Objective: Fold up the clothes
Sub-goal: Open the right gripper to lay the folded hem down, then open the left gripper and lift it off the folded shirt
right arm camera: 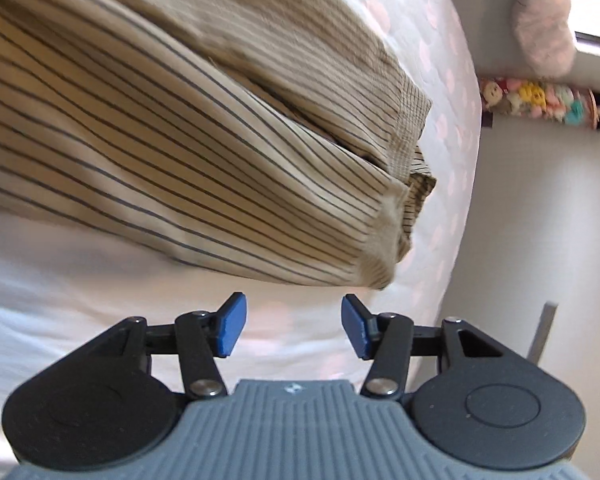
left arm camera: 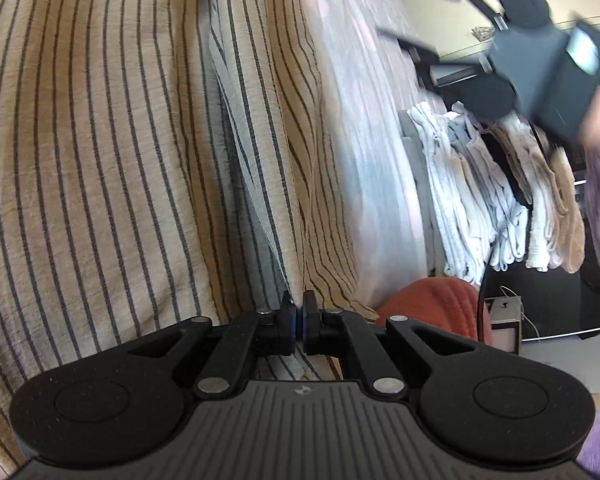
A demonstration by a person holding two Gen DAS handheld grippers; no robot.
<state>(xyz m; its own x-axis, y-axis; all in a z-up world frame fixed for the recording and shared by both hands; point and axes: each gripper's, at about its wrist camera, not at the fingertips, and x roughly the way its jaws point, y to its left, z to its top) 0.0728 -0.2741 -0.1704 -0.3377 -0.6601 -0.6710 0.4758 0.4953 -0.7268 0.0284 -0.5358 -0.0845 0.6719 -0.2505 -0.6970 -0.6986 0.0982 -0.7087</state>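
Left gripper [left arm camera: 299,322] is pinching the striped garment [left arm camera: 100,140], jaws clamped; right gripper [right arm camera: 294,328], jaws apart, should be catching the cuff [right arm camera: 384,240] squarely.

Ahead of the pinched-together jaws of the left gripper [left arm camera: 299,312], the striped garment [left arm camera: 120,140] is thin woven cloth, tan, matt and lightly crinkled. The right gripper [right arm camera: 294,330], jaws apart, is matt black plastic with smooth blue pads [right arm camera: 232,330] and shiny metal pivot pins; beyond them lies soft, quilted bedding [right arm camera: 452,92].
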